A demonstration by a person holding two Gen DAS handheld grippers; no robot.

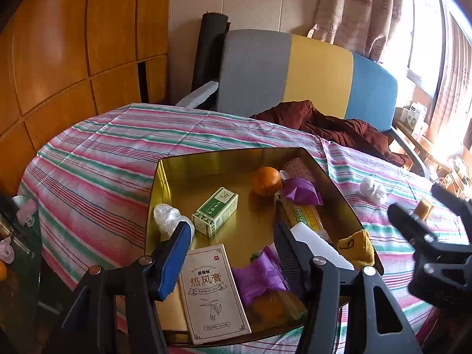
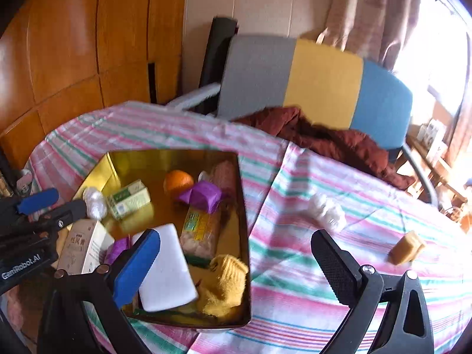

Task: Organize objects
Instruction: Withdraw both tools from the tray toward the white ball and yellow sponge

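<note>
From the left wrist camera, a gold tin tray (image 1: pixel 206 165) is seen on a table covered by a striped cloth (image 1: pixel 97 153). Inside it are gathered an orange (image 1: pixel 267 181), a green box (image 1: pixel 215 211), a purple wrapper (image 1: pixel 299 191), a beige box (image 1: pixel 211 290) with printed characters, a white block (image 1: pixel 317 243) and a yellow sock (image 1: pixel 357 247) draped at the near right rim. The left gripper (image 1: pixel 233 236) is held low over the tray's near end, its jaws partly parted with nothing pinched between them. The right gripper (image 1: pixel 427 206) is seen at the right edge, over the cloth.

From the right wrist camera, the same tray (image 2: pixel 177 156) lies to the left. The right gripper (image 2: pixel 236 247) is spread wide and empty, its blue pad over the tray's near corner and its black pad over bare cloth. Two things are left outside the tray: a white crumpled wad (image 2: pixel 326 209) and a tan block (image 2: pixel 407 247), both on the cloth to the right, well apart from the tray. The wide spread probably suits reaching for one of these next.
</note>
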